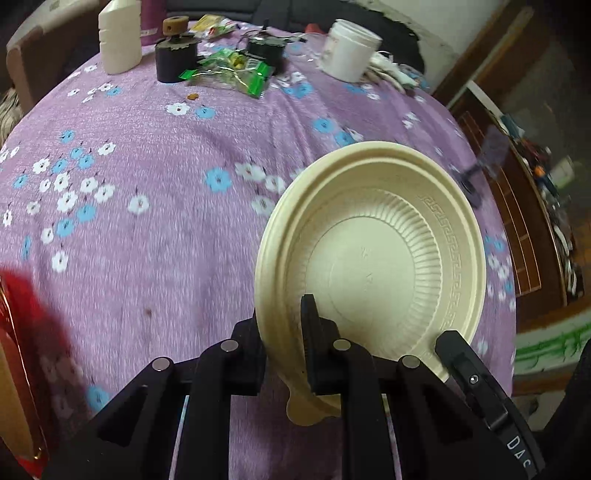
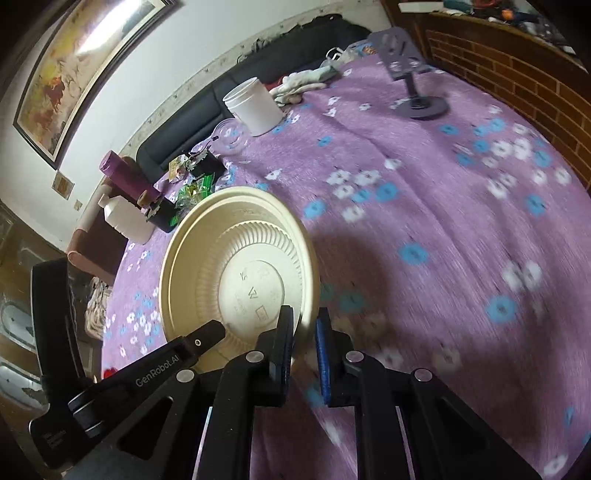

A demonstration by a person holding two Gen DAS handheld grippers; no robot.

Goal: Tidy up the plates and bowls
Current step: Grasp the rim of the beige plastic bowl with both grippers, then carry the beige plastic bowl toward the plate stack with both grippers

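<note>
A cream ribbed plastic plate [image 1: 373,266] is pinched at its rim by the left gripper [image 1: 284,343]. A second cream ribbed plate [image 2: 236,280] is clamped by the right gripper [image 2: 304,343]. At upper frame, a white plastic tub [image 1: 349,50] and green crinkled wrappers [image 1: 236,72] are seen on the purple floral tablecloth [image 1: 147,147].

A white tub [image 1: 349,50], snack packets [image 1: 231,72] and bottle [image 1: 120,35] crowd the floral cloth [image 1: 147,147].

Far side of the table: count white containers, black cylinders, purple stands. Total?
White containers: 2 (bottle, tub)
Black cylinders: 2
Purple stands: 1
Total: 5
</note>
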